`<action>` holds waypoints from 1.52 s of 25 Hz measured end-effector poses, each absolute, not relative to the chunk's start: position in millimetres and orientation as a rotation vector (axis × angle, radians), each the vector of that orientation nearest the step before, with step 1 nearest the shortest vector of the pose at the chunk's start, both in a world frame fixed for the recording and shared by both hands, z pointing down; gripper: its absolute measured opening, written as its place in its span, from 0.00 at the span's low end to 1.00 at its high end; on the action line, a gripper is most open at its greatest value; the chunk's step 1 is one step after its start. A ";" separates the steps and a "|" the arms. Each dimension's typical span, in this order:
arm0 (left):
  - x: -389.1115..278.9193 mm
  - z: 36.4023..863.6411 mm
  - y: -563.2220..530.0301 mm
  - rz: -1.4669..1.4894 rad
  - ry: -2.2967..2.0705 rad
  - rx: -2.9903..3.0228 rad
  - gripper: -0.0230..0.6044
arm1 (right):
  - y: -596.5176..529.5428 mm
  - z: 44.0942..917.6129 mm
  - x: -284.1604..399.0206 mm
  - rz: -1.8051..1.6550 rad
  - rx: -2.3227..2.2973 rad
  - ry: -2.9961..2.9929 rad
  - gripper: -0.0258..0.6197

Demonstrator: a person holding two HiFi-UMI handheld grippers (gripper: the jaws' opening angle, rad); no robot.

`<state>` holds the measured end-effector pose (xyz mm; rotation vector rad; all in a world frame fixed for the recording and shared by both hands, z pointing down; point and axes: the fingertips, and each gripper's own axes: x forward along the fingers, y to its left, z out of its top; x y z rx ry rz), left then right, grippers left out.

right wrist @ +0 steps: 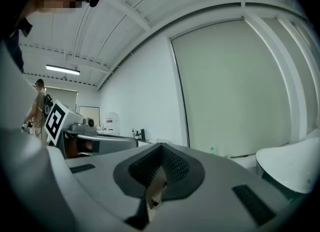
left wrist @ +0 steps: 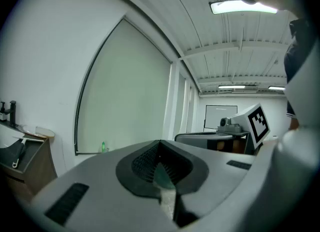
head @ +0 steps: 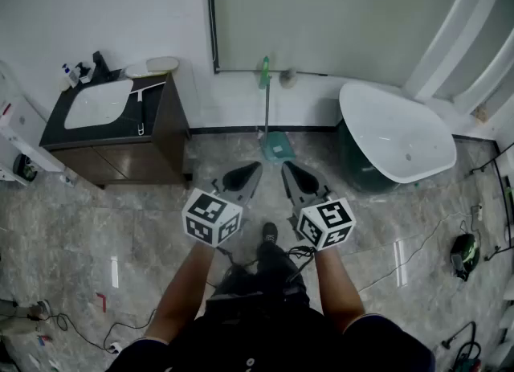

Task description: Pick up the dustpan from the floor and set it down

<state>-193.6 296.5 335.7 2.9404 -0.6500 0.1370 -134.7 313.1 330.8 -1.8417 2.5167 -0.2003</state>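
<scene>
A green dustpan [head: 278, 147] stands on the floor against the far wall, its long handle [head: 266, 93] upright. Both grippers are held side by side in front of me, pointing at it and still well short of it. My left gripper [head: 254, 168] is shut with nothing in it, and my right gripper [head: 287, 168] is shut and empty too. In the left gripper view the jaws [left wrist: 160, 162] meet at the tip, with the handle's green top [left wrist: 103, 147] far off. The right gripper view shows its jaws [right wrist: 161, 165] closed, the handle's green top [right wrist: 212, 150] small by the wall.
A dark vanity cabinet [head: 165, 133] with a white basin stands at the left of the dustpan, a white bathtub [head: 393, 133] on its right. Cables and a green-black tool [head: 463, 251] lie on the marble floor at the right. My shoe [head: 270, 232] shows below the grippers.
</scene>
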 end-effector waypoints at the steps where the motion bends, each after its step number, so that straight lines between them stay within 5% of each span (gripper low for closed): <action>1: -193.4 335.7 296.0 0.136 -0.650 2.941 0.06 | 312.6 330.7 -134.6 -0.200 -1.842 2.516 0.05; 38: -151.3 361.5 197.6 0.172 -0.621 2.972 0.06 | 205.1 342.5 -93.4 -0.186 -1.850 2.466 0.05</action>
